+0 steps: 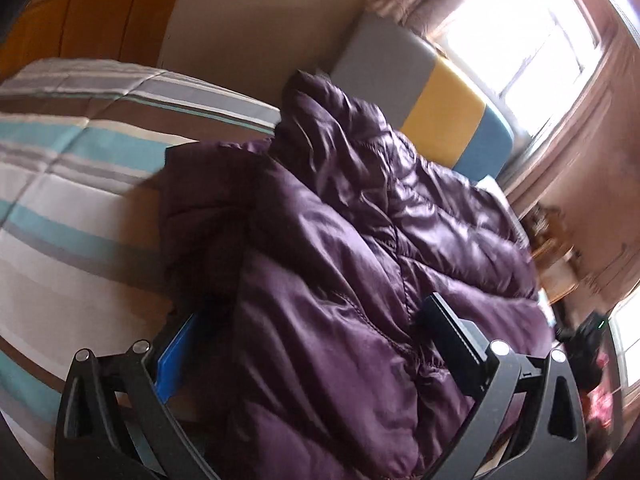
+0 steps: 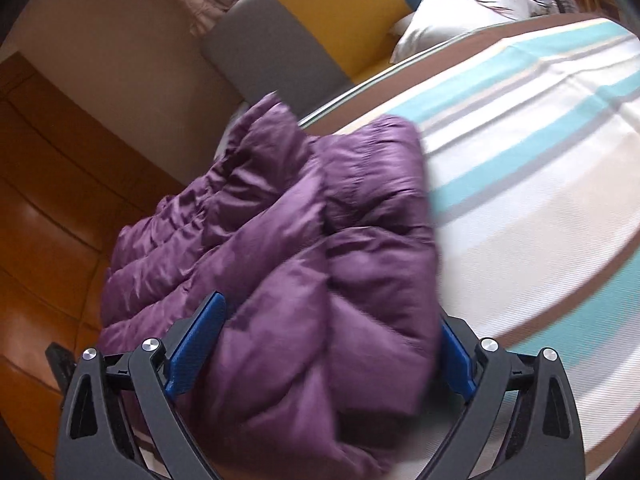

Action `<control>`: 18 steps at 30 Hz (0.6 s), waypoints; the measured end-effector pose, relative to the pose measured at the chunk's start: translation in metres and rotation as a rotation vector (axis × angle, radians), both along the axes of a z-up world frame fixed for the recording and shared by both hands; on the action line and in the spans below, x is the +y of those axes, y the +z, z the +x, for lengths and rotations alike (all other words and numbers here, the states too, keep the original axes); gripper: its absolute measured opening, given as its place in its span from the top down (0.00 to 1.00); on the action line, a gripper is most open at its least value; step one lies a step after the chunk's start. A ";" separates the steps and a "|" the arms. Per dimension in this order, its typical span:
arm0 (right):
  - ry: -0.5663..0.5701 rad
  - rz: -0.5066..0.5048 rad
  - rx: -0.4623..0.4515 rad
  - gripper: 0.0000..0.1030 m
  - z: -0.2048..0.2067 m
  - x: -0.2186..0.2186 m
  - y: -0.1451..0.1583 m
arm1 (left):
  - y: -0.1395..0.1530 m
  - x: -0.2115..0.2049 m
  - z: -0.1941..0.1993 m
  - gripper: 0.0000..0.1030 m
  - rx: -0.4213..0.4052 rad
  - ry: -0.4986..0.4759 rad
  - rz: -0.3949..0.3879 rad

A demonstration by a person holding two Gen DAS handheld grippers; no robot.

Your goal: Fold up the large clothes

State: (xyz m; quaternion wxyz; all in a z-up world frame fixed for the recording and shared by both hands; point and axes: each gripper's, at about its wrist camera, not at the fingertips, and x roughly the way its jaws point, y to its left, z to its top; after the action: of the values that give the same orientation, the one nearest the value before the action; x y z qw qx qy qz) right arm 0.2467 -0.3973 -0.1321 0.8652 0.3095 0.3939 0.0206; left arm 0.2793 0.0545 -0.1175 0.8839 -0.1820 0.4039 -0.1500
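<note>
A purple quilted puffer jacket lies bunched and partly folded on a striped bed cover. In the left wrist view my left gripper stands wide open over the jacket's near part. Padded cloth fills the space between its fingers, and a fold covers the tip of the left blue pad. In the right wrist view the jacket sits at the bed's left edge. My right gripper is open as well, its blue pads either side of the thick folded end without squeezing it.
The striped cover stretches away to the right, with a white pillow at its head. A grey, yellow and blue headboard backs the bed. Wooden floor lies beside the bed. A bright window and dark clutter stand beyond.
</note>
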 end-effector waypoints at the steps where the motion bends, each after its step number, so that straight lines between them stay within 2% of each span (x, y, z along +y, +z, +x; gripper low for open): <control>1: 0.016 -0.012 0.005 0.27 0.001 0.005 -0.001 | 0.000 -0.005 -0.002 0.12 -0.001 -0.009 0.033; 2: 0.028 -0.018 0.008 0.32 0.002 0.009 -0.001 | 0.002 -0.009 -0.006 0.16 -0.003 -0.021 0.049; 4: 0.064 0.001 0.001 0.56 0.000 0.015 -0.002 | 0.005 -0.013 -0.016 0.30 -0.007 -0.041 0.047; 7: 0.085 -0.001 -0.020 0.69 -0.008 0.018 0.002 | 0.009 -0.016 -0.027 0.45 -0.005 -0.071 0.034; 10: 0.092 0.028 -0.031 0.74 -0.021 0.015 0.007 | 0.014 -0.020 -0.039 0.65 -0.006 -0.111 0.039; 12: 0.100 0.027 -0.033 0.75 -0.028 0.015 0.012 | 0.016 -0.021 -0.048 0.69 0.001 -0.133 0.021; 18: 0.115 0.033 -0.030 0.75 -0.063 0.009 0.019 | 0.020 -0.029 -0.076 0.71 0.015 -0.175 -0.027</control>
State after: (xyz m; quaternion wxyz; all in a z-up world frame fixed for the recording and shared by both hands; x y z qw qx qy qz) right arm 0.1838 -0.3880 -0.1131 0.8631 0.3003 0.3977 0.0814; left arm 0.2032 0.0252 -0.0974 0.8616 -0.1591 0.4230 -0.2310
